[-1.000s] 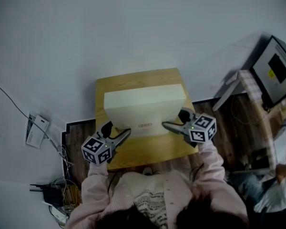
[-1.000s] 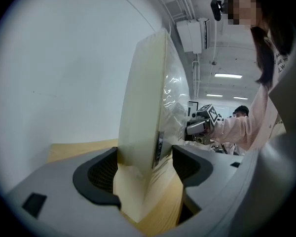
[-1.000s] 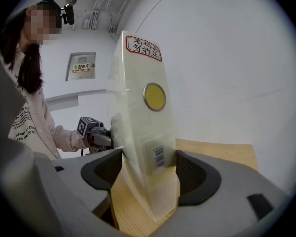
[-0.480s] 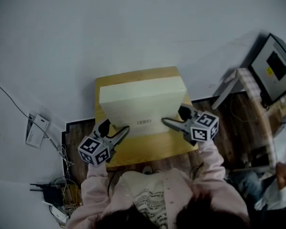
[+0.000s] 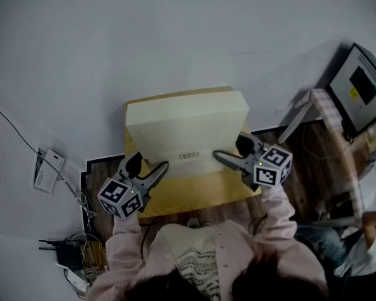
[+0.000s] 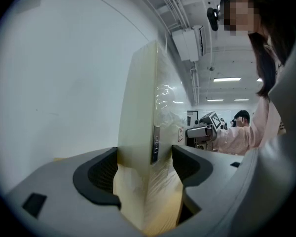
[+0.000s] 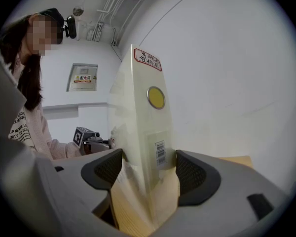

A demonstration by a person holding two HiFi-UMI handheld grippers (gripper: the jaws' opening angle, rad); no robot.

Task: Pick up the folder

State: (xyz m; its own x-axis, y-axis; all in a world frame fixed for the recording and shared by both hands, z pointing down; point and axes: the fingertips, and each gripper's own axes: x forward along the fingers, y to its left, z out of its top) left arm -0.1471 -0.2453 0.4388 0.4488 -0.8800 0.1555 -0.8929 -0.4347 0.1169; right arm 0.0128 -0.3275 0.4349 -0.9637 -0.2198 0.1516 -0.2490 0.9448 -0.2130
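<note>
Item: folder (image 5: 187, 130), thick, cream, small label on side facing person; loc: held betw. both grippers over wooden surface (image 5: 194, 199). L gripper (image 5: 156, 170): fingers pinching folder's left end; R gripper (image 5: 224, 158): fingers set wide, pinching right end. Status: grasp made both sides; folder looks raised off surface, tho far edge may yet touch, can't tell; remaining: lift fully clear, keep level.
</note>
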